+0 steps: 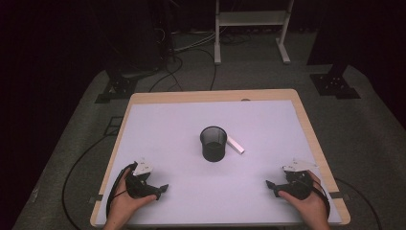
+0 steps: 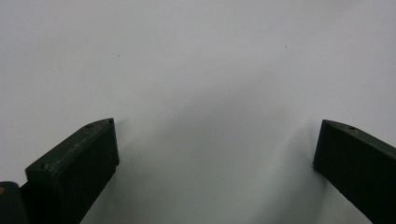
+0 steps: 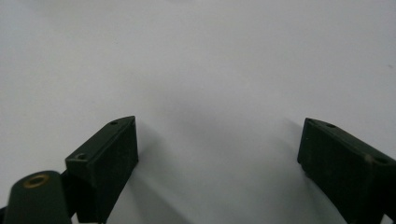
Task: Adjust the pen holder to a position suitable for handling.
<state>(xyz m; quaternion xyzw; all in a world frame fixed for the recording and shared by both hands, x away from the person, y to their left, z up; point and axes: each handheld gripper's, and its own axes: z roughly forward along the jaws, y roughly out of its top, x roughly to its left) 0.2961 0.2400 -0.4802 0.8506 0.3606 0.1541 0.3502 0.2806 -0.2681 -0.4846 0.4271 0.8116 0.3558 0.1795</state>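
Cup: black round wire-mesh cup (image 1: 213, 143), well ahead of both jaws; likely light and stiff.
Hold: its rim.
Left gripper (image 1: 163, 188): jaws wide, nothing inside.
Right gripper (image 1: 269, 185): jaws wide, nothing inside.

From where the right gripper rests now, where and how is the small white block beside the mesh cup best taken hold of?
Probably at its free outer end, coming down from above. The white block lies flat and slanted on the table, and its other end sits right by the black mesh cup. Close the jaws of the open right gripper across the narrow width, away from the cup.
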